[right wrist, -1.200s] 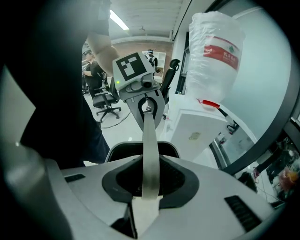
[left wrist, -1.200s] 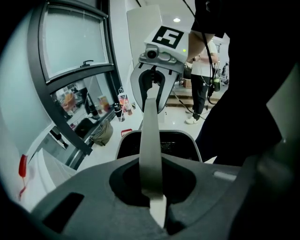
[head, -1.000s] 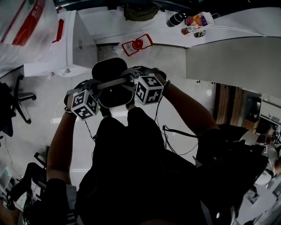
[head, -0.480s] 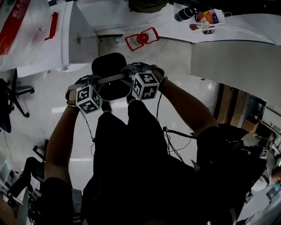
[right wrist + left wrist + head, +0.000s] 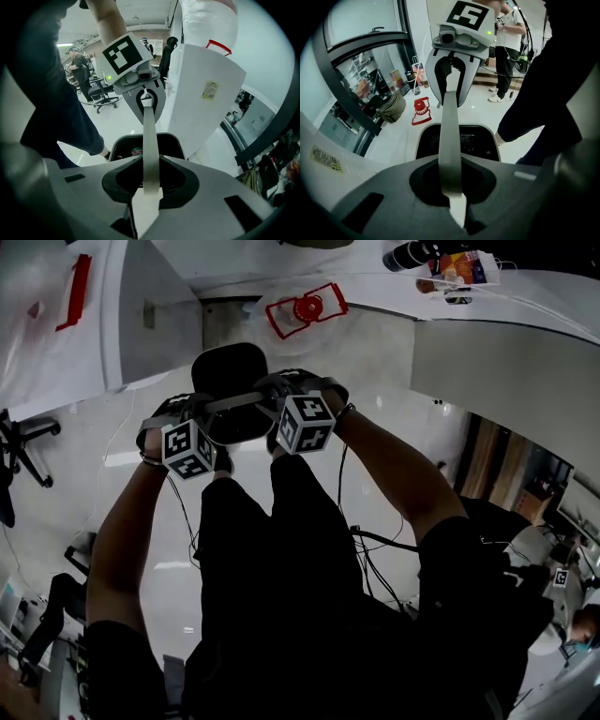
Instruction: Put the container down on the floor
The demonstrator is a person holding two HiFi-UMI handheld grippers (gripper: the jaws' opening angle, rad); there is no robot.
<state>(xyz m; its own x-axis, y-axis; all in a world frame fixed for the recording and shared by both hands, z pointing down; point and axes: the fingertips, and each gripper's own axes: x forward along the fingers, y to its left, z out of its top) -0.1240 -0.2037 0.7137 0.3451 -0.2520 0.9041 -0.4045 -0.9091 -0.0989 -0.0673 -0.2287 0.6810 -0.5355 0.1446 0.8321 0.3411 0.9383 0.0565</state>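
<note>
The container is a dark bin with a pale rim and a flat grey handle across its top. It hangs above the white floor, in front of the person's legs. My left gripper is shut on the handle's left end, and my right gripper is shut on its right end. In the left gripper view the handle runs from my left gripper over the open bin to the right gripper opposite. The right gripper view mirrors this: handle, right gripper, bin.
A red object lies on the floor beyond the bin. A white cabinet stands at the left, and a white counter with bottles at the right. Cables trail by the legs. An office chair stands left. A person stands farther off.
Both grippers and the hanging bin have shifted slightly up in the head view and look a little smaller. Both grips on the handle are unchanged.
</note>
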